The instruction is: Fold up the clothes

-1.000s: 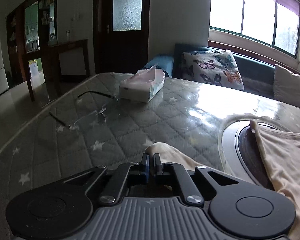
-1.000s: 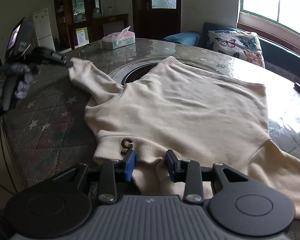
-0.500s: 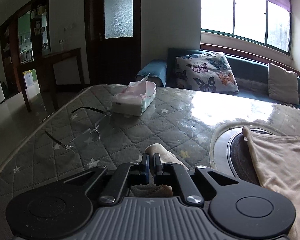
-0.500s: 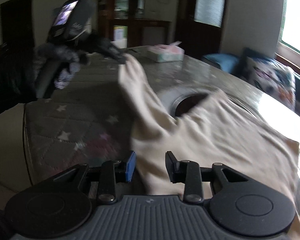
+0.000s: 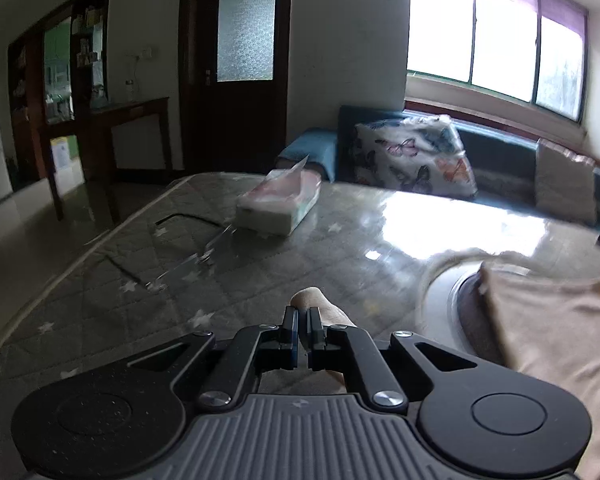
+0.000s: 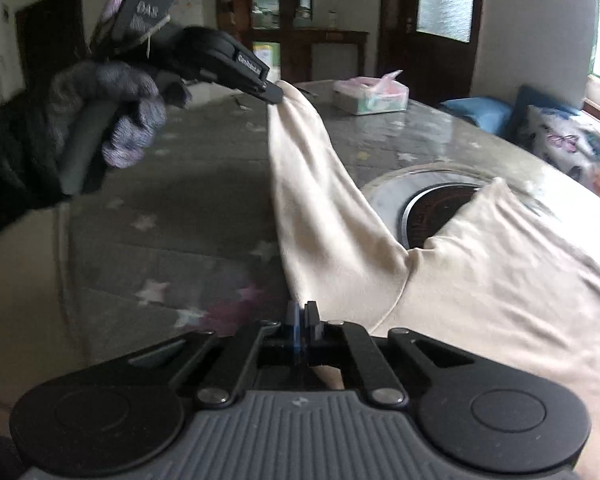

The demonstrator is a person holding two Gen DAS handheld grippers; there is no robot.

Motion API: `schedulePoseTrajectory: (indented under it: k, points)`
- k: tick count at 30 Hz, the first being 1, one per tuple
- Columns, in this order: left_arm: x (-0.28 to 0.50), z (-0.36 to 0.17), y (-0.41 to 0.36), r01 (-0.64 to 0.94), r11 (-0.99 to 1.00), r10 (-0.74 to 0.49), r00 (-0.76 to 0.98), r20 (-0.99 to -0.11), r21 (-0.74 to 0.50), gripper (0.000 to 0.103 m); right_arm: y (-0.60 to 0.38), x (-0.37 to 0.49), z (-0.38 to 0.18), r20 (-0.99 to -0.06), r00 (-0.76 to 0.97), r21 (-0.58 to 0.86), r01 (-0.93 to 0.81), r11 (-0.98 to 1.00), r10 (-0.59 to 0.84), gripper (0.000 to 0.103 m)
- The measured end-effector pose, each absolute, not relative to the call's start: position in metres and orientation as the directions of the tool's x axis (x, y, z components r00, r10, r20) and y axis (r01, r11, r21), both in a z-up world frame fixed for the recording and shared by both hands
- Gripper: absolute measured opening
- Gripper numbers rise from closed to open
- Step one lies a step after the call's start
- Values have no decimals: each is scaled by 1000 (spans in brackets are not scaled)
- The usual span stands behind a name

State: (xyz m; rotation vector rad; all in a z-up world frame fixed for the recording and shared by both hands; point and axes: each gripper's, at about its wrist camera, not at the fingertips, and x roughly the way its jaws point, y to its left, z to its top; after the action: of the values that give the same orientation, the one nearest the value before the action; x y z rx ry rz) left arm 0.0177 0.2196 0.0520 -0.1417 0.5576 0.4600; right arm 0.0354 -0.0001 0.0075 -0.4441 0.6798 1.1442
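Cream shirt [image 6: 480, 280] lies spread on the quilted table [image 6: 172, 208], its sleeve [image 6: 312, 200] stretched between both claws. Left claw [image 6: 274, 94], in a gloved hand [image 6: 112, 120], is clenched on the cuff [image 5: 312, 304], lifted off the table. Right claw [image 6: 302, 314] has just closed, pinching the sleeve's near edge by the shoulder. Beyond the left claw sit a tissue box [image 5: 278, 206] and glasses [image 5: 180, 248].

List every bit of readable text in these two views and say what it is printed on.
"DAS": top line of white print on the dark device mounted on the left gripper.
Second line beneath it: too blurred to read.
White label on that gripper's side: too blurred to read.
Tissue pack: no readable print.
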Motion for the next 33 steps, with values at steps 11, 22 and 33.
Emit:
schedulePoseTrajectory:
  k: [11, 22, 33]
  points:
    - [2, 12, 231, -551, 835, 422, 647, -635, -6, 5, -29, 32, 23, -675, 281, 15, -919, 394, 682, 19]
    - [-10, 19, 227, -590, 807, 469, 621, -628, 19, 23, -114, 56, 12, -713, 426, 4, -791, 611, 557, 22]
    - [12, 49, 141, -303, 953, 233, 766, -599, -18, 38, -141, 52, 13, -681, 437, 61, -765, 641, 587, 22]
